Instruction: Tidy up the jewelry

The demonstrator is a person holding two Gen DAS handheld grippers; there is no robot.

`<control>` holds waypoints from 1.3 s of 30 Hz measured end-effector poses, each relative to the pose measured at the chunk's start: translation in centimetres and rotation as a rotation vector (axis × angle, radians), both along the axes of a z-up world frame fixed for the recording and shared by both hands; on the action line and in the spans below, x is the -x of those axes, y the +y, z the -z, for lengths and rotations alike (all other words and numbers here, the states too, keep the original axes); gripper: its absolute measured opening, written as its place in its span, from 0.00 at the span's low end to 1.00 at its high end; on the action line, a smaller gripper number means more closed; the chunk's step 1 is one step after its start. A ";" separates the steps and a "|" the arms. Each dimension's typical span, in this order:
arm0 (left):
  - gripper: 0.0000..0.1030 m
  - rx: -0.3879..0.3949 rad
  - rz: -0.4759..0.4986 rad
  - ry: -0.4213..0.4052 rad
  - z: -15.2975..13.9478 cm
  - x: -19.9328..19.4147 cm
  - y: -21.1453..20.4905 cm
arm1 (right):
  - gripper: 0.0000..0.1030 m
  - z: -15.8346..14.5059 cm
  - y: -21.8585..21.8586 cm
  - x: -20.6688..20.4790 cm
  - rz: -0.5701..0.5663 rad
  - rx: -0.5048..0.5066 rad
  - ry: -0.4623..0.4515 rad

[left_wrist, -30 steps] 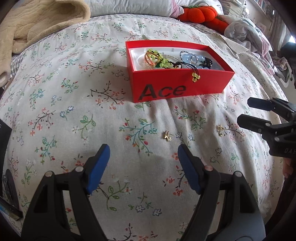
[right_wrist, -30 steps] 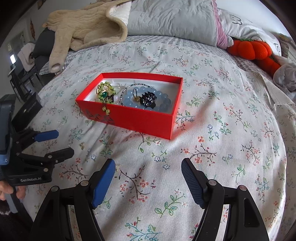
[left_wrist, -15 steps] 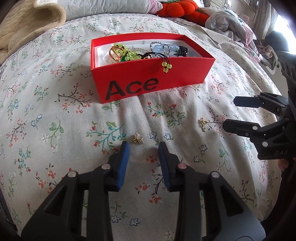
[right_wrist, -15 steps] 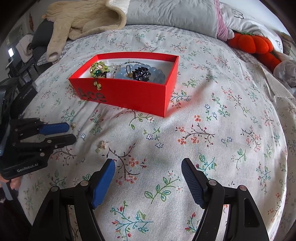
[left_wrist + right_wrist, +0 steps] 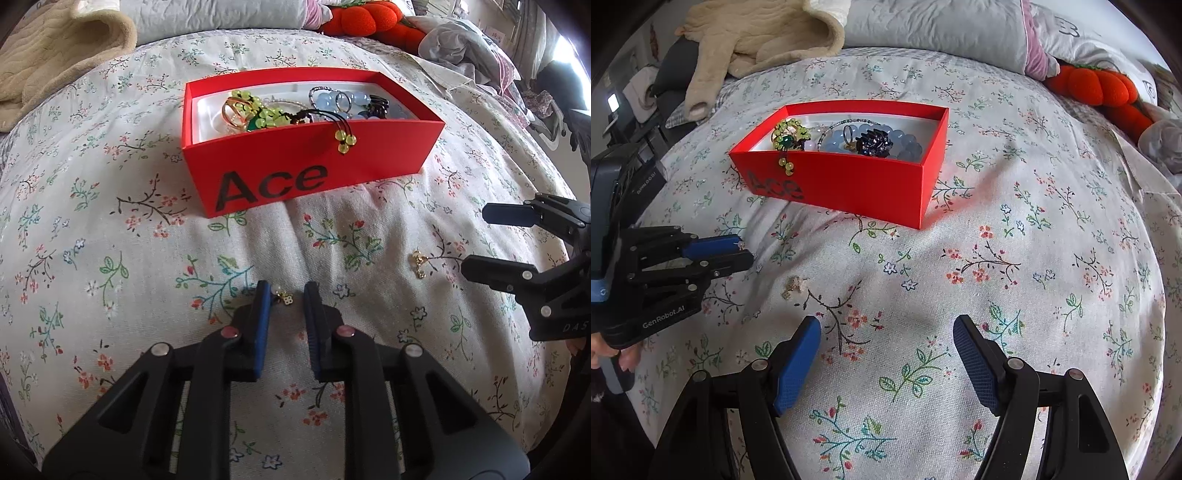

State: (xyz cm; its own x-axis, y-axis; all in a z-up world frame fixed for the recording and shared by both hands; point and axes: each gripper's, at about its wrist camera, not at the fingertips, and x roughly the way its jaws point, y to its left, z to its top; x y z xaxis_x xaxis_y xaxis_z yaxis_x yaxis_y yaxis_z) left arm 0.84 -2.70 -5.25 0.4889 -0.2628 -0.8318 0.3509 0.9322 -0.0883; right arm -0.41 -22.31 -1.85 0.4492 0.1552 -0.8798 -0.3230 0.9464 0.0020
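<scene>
A red box (image 5: 295, 162) marked "Ace" stands on the floral bedspread and holds bead bracelets and rings; a green bead string (image 5: 345, 138) hangs over its front wall. A small gold earring (image 5: 284, 295) lies on the cover between the tips of my left gripper (image 5: 286, 291). Its jaws are closing around the earring, and a gap still shows on the right side. In the right wrist view the left gripper (image 5: 744, 249) is at the left. A second gold earring (image 5: 794, 286) lies just ahead of my right gripper (image 5: 886, 332), which is open and holds nothing. The red box (image 5: 857, 184) stands beyond it.
A beige blanket (image 5: 757, 33) and a grey pillow (image 5: 942, 26) lie at the head of the bed. An orange plush pumpkin (image 5: 1097, 86) and crumpled clothes (image 5: 461, 44) sit at the far right. The bedspread (image 5: 1052, 240) spreads out to the right of the box.
My left gripper moved forward to the near earring and its jaws narrowed from wide to almost touching it. The right gripper came closer to the second earring, with its jaws as wide as before.
</scene>
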 end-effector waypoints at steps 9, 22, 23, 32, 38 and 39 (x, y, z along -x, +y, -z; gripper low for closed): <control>0.08 0.016 -0.026 0.006 -0.4 0.1 0.7 | 0.73 0.1 0.8 0.1 -0.006 0.005 -0.002; 0.08 0.045 -0.080 0.020 -1.5 0.7 3.1 | 0.73 1.3 3.7 -0.1 -0.050 -0.026 0.016; 0.08 0.045 -0.079 0.019 -1.5 0.8 3.2 | 0.73 1.4 3.8 -0.3 -0.048 -0.036 0.023; 0.08 0.048 -0.085 0.022 -1.8 0.9 3.6 | 0.72 1.8 4.8 -1.0 -0.023 -0.030 0.000; 0.08 0.048 -0.089 0.024 -1.8 0.9 3.8 | 0.49 1.5 5.2 -0.5 -0.063 -0.043 -0.019; 0.08 0.048 -0.088 0.026 -1.8 1.0 3.7 | 0.44 1.5 5.4 -0.3 -0.075 -0.047 -0.022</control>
